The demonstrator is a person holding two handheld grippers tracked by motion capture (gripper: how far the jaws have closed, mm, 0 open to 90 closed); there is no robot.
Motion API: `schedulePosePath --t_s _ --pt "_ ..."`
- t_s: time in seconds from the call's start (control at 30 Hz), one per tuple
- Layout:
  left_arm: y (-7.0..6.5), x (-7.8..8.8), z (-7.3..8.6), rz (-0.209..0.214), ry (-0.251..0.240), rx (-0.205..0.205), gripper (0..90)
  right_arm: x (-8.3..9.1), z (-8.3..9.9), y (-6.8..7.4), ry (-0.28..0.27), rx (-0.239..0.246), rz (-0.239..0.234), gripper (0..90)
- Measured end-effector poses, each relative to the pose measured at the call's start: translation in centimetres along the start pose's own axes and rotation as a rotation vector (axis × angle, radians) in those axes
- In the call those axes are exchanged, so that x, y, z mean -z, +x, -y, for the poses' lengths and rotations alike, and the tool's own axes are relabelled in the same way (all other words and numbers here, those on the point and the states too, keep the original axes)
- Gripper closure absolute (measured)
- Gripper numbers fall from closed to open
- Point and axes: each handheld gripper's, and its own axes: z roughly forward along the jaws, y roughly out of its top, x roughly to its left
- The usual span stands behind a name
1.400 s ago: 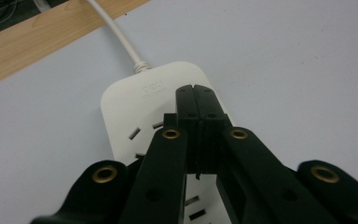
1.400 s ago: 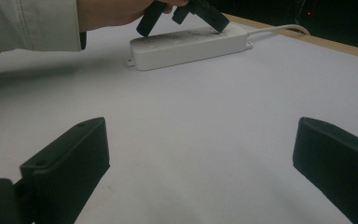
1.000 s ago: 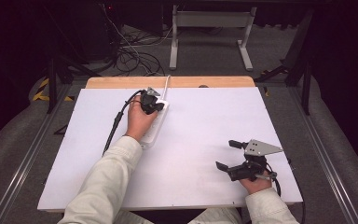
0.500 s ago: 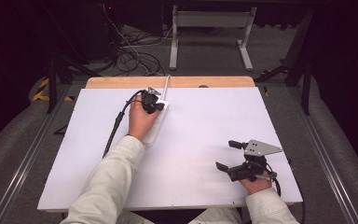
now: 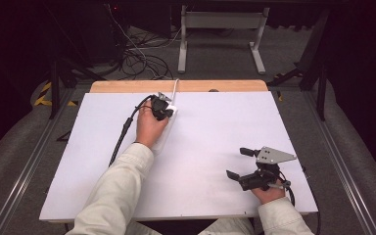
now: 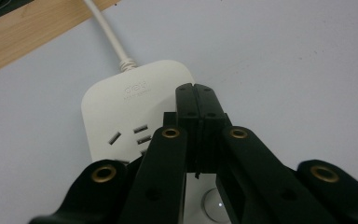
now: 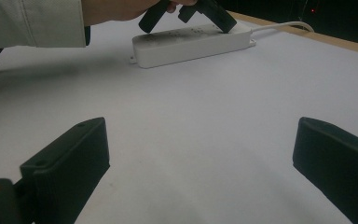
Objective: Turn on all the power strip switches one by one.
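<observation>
1. The power strip (image 5: 165, 131) lies flat on the white table (image 5: 215, 147), at the far left part of the sheet, just short of the wooden edge (image 5: 215, 86).
2. Its long axis runs from the far edge back toward the person, slightly slanted; the end with the white cord (image 5: 176, 87) points away, and the cord runs off over the wood.
3. The left gripper (image 6: 196, 88) is tilted down onto the strip's far end, jaws pressed together with nothing between them, tips touching the top face beside a socket (image 6: 141, 135).
4. The right gripper (image 5: 240, 163) rests well apart at the near right, jaws spread wide over bare table.
5. In the high view, the left hand (image 5: 149, 126) and sleeve (image 5: 112, 196) cover most of the strip; the nearer sockets cannot be made out.
6. The round button (image 6: 214, 205) near the jaws is partly hidden.
</observation>
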Motion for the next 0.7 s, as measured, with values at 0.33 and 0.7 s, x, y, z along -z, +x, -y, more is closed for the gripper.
schedulePosePath --t_s 0.33,0.7 --pt "0.03 0.00 0.01 0.004 0.001 0.027 90.0 0.01 0.02 0.04 -0.001 0.001 -0.002 4.2" --pt "0.15 -0.02 0.11 0.001 -0.001 0.035 90.0 0.13 0.06 0.03 -0.001 -0.003 0.000 4.1"
